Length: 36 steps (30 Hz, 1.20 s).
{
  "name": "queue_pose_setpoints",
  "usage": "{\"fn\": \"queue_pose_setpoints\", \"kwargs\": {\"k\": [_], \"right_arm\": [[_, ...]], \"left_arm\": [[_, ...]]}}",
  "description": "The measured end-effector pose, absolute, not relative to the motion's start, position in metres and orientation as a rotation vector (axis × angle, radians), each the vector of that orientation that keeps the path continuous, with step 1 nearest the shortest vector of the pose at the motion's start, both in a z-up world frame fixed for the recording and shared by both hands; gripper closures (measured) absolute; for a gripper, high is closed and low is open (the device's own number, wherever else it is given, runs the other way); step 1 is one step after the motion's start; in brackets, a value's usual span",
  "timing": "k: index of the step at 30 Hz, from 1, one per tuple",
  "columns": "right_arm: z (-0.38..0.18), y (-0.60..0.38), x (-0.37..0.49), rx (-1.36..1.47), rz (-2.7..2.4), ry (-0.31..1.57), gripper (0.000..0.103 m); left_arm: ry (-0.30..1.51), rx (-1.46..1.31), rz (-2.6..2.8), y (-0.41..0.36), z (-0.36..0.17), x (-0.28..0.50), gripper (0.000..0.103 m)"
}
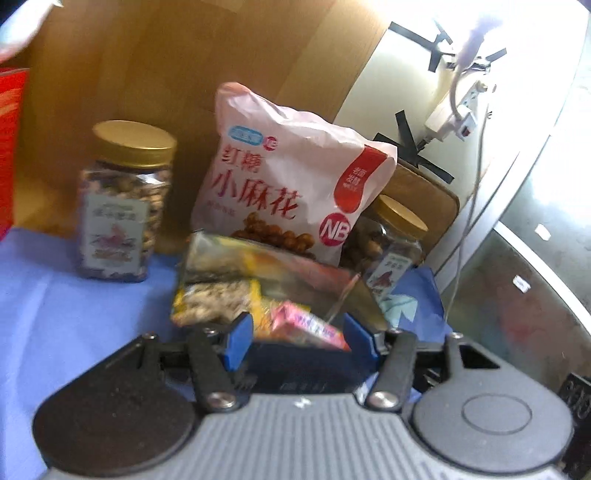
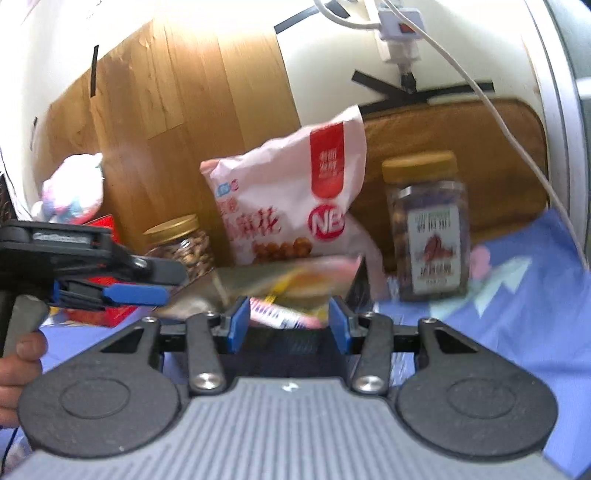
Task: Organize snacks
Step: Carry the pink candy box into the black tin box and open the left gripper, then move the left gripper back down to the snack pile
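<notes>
A black mesh basket (image 2: 360, 284) stands on the blue cloth and holds several small snack packets (image 1: 221, 295). My left gripper (image 1: 300, 339) is open at its near edge. A pink packet (image 1: 310, 328) lies between its fingers, and the pads do not visibly press it. My right gripper (image 2: 289, 325) is open too, over a pink-and-white packet (image 2: 280, 317) in the basket. The left gripper (image 2: 162, 291) shows side-on at the left of the right wrist view. Behind the basket lean a pink snack bag (image 1: 284, 184) and two gold-lidded jars (image 1: 125, 199) (image 1: 395, 251).
A wooden panel and a brown mat (image 2: 480, 155) stand against the wall behind the snacks. A red box (image 2: 99, 314) and a pink plush toy (image 2: 74, 192) are at the left. A power strip (image 2: 399, 33) with white cables hangs above. A hand (image 2: 18, 365) grips the left handle.
</notes>
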State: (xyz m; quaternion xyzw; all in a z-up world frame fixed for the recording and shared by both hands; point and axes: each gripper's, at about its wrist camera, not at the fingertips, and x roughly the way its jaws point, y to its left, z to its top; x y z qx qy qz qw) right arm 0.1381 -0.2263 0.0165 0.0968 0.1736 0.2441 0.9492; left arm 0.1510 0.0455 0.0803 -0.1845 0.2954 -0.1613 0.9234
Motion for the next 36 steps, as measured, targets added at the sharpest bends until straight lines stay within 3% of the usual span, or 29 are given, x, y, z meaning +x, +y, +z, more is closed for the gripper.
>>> {"fn": "queue_pose_setpoints", "kwargs": {"k": [11, 36], "right_arm": [[-0.019, -0.211, 0.092, 0.206, 0.581, 0.452, 0.053], [-0.028, -0.198, 0.093, 0.151, 0.541, 0.504, 0.053]], "left_arm": [[0.620, -0.397, -0.118, 0.104, 0.026, 0.076, 0.048], [0.566, -0.396, -0.170, 0.104, 0.005, 0.066, 0.048]]}}
